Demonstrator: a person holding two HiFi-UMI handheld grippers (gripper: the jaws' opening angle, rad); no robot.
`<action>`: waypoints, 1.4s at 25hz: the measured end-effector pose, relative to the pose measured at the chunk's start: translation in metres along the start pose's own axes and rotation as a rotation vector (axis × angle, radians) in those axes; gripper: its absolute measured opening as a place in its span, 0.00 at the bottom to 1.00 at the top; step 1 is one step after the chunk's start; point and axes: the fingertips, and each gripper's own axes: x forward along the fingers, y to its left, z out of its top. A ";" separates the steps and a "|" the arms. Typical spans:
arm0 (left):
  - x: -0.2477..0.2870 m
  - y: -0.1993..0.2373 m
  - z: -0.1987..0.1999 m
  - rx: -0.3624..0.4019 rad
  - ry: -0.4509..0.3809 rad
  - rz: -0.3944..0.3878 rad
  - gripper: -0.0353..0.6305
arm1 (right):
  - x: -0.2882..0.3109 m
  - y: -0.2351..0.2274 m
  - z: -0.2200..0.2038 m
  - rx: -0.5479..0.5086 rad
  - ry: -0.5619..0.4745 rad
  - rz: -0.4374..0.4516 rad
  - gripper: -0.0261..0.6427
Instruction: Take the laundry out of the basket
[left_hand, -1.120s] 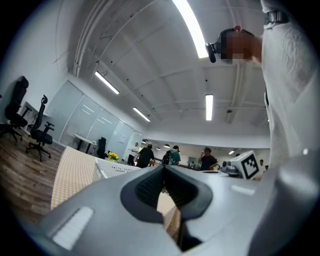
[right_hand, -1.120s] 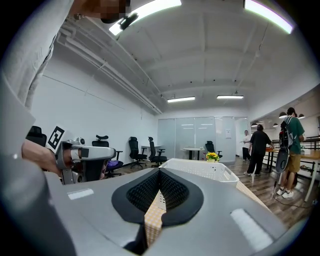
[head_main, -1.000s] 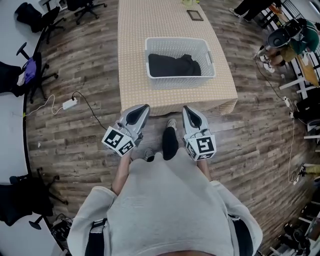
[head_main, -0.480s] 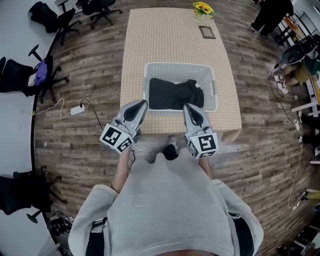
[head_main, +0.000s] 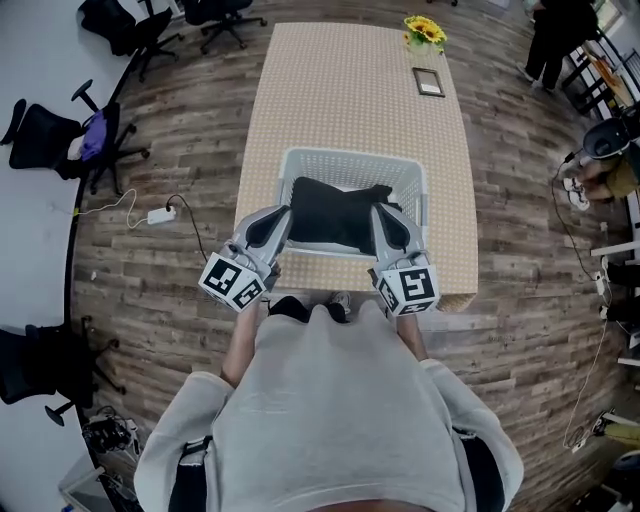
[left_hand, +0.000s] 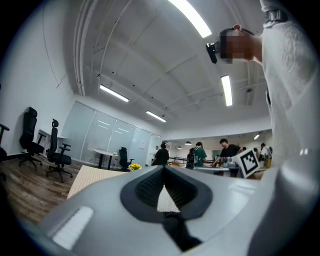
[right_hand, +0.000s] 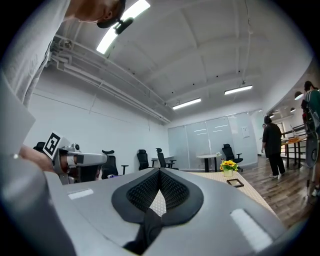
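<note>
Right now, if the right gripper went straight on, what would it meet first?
Probably nothing nearby: the right gripper points level, seemingly above the basket and along the table; its height is hard to judge.

Bench (head_main: 350, 110), draped in a beige dotted cloth, standing on a wood-plank floor (head_main: 190, 130). At its far end: yellow flowers (head_main: 424, 30) and, near them, a dark flat frame (head_main: 428, 82). Left: black office chairs (head_main: 42, 135) and a white power strip (head_main: 160, 214) with trailing cable. Far right: a person in dark clothes (head_main: 552, 40).
</note>
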 end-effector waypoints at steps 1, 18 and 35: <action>0.002 0.004 -0.001 -0.003 0.003 0.005 0.06 | 0.003 -0.002 -0.002 0.007 0.003 -0.002 0.04; 0.051 0.076 -0.007 -0.043 0.038 -0.044 0.06 | 0.048 -0.044 -0.022 0.053 0.107 -0.125 0.04; 0.058 0.152 -0.073 -0.192 0.143 -0.009 0.06 | 0.093 -0.033 -0.083 -0.392 0.472 -0.009 0.04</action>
